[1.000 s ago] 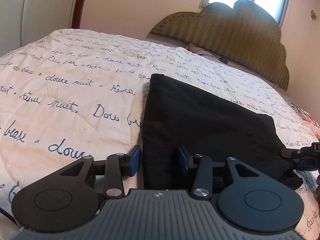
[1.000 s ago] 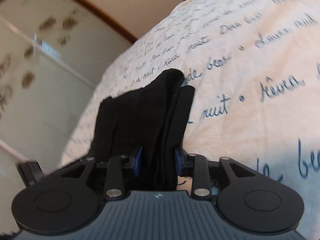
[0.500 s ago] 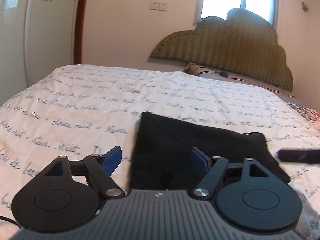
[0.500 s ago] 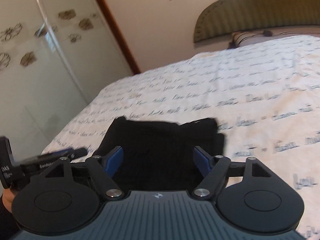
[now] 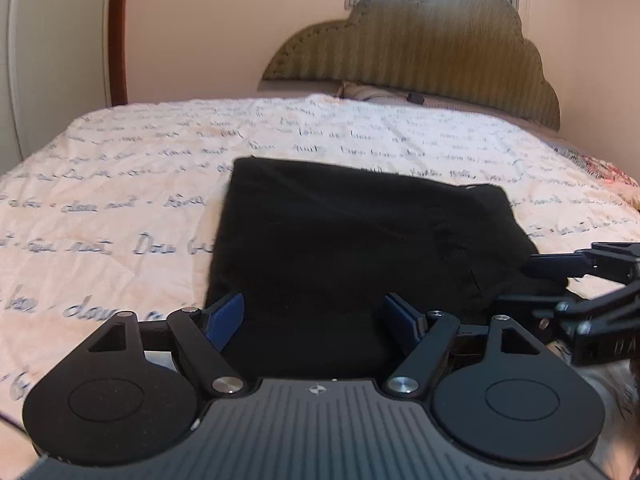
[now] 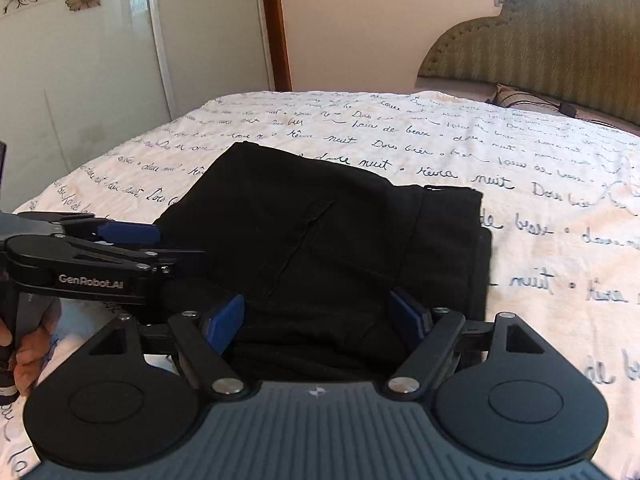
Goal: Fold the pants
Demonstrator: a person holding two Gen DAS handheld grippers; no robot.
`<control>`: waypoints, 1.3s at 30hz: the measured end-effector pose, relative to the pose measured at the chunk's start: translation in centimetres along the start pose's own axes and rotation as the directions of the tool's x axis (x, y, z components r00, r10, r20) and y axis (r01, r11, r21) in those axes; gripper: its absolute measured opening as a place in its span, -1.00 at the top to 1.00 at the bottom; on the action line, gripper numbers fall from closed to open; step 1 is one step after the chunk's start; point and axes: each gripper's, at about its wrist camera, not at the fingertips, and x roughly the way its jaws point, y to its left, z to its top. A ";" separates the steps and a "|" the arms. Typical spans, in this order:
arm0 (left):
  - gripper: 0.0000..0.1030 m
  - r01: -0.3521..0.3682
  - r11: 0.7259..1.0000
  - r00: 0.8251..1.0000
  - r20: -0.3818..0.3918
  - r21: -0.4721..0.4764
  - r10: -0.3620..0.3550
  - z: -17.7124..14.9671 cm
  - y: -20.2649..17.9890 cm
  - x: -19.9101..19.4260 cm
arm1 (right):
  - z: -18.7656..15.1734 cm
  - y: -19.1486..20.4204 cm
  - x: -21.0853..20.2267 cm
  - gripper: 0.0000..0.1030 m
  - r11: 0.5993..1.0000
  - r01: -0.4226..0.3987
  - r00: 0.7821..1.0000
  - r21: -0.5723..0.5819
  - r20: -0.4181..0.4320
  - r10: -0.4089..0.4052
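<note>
The black pants [image 5: 360, 240] lie folded in a flat rectangle on the bed; the right wrist view shows the same black pants [image 6: 328, 232] with a waistband edge at the right. My left gripper [image 5: 316, 316] stands open over the near left edge of the pants, its blue pads [image 5: 224, 316] clear of the cloth. My right gripper [image 6: 316, 316] is open over the near right part, pads apart. From the left wrist view the right gripper [image 5: 520, 282] shows at the right edge. The right wrist view has the left gripper [image 6: 168, 246] at the left.
A white quilt [image 5: 120, 208] printed with blue script covers the bed. An olive scalloped headboard [image 5: 432, 52] and a pillow [image 5: 360, 90] are at the far end. Sliding wardrobe doors [image 6: 80, 80] stand beyond the bed's left side. A person's hand [image 6: 28, 352] holds the left gripper's handle.
Both grippers opened wide and let go of the pants, then drew back a little. The right gripper rolled back to level. The pants now lie flat.
</note>
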 end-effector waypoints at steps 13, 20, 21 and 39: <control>-0.68 0.078 0.975 0.997 -0.024 0.208 -0.074 -2.0 -3.4 -1.9 | -2.8 -1.1 -0.9 -0.86 0.995 0.024 1.000 0.094 -0.016 -0.022; -0.71 0.085 0.995 0.995 -0.056 0.045 -0.082 -2.6 -0.3 -5.5 | -2.3 -1.2 -5.9 -0.86 0.975 0.004 0.993 0.222 0.116 -0.031; -0.72 0.087 0.996 0.993 -0.083 0.011 -0.086 -2.7 0.0 -5.7 | -2.1 -1.0 -6.1 -0.90 0.975 -0.005 0.991 0.224 0.131 -0.025; -1.00 -0.063 0.996 0.997 0.059 0.068 0.059 -2.0 -2.5 -6.6 | -4.4 2.7 -3.9 -0.99 0.952 0.243 0.969 0.187 -0.014 -0.245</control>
